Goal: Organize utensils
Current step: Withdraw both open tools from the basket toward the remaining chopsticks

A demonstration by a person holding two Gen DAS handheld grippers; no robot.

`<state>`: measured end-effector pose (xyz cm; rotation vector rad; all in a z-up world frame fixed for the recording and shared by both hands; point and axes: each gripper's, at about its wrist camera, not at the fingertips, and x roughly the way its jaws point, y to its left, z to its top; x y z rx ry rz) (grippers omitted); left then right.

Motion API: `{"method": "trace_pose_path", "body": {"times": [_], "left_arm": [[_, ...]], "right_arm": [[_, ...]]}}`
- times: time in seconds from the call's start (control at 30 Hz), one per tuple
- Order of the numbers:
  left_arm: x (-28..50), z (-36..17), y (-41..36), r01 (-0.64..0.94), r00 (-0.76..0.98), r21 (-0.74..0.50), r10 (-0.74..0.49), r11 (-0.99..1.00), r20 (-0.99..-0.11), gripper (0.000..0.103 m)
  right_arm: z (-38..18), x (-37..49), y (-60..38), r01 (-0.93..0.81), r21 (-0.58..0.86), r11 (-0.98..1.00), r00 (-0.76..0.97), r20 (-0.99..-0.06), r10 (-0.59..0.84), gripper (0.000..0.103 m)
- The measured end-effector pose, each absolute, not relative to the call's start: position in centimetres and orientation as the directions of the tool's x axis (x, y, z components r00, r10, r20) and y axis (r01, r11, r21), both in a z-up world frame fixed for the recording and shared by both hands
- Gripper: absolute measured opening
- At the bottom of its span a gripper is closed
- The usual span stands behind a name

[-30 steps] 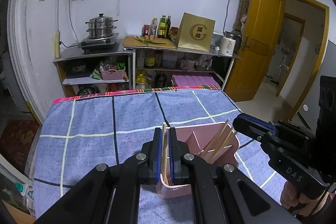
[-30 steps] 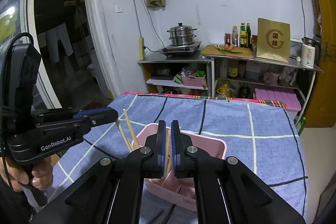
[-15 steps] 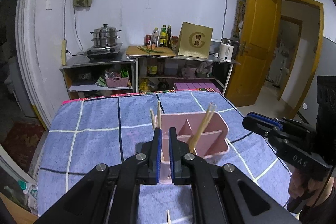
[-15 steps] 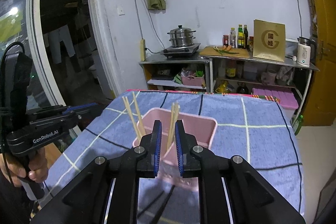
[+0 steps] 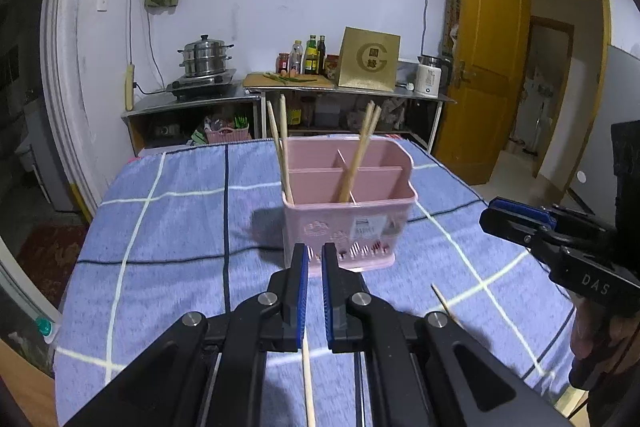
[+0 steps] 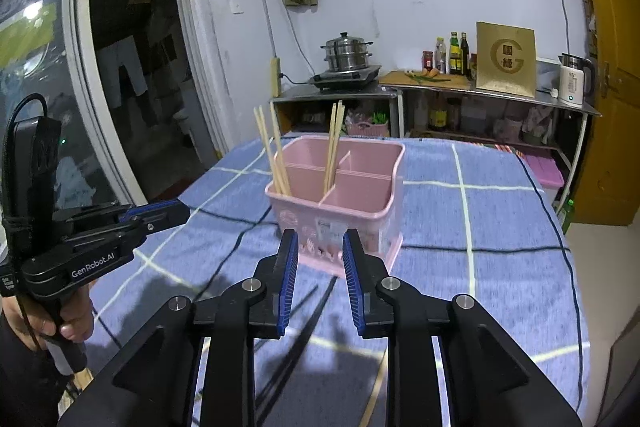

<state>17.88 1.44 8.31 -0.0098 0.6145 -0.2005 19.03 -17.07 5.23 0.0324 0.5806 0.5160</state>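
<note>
— So where was everything?

— I had the pink holder (image 5: 348,203) mid-frame on the blue cloth (image 5: 168,219), chopsticks (image 5: 358,155) standing in its front compartments. My left gripper (image 5: 313,291) was nearly closed with nothing between its pads; my right gripper (image 6: 319,283) stood open and empty.

— What next?

— A loose chopstick (image 5: 307,383) lay low in the left view, possibly right beneath the fingers; hard to tell. I judged I should drop squarely over it and pinch mid-shaft.

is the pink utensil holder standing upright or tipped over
Upright. The pink utensil holder sits flat on the blue checked cloth with its open top facing up, and wooden chopsticks lean inside its compartments.
</note>
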Motion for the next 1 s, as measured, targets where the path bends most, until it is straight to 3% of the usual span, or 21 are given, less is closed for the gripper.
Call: {"method": "trace_pose_path", "body": {"times": [1.0], "left_arm": [[11.5,0.2,0.6,0.201,0.71,-0.115,-0.226,0.973,-0.668,0.006]], "right_arm": [[-1.2,13.0,-21.6,-0.383,0.216,0.898,0.667,-0.608,0.431,0.024]]}}
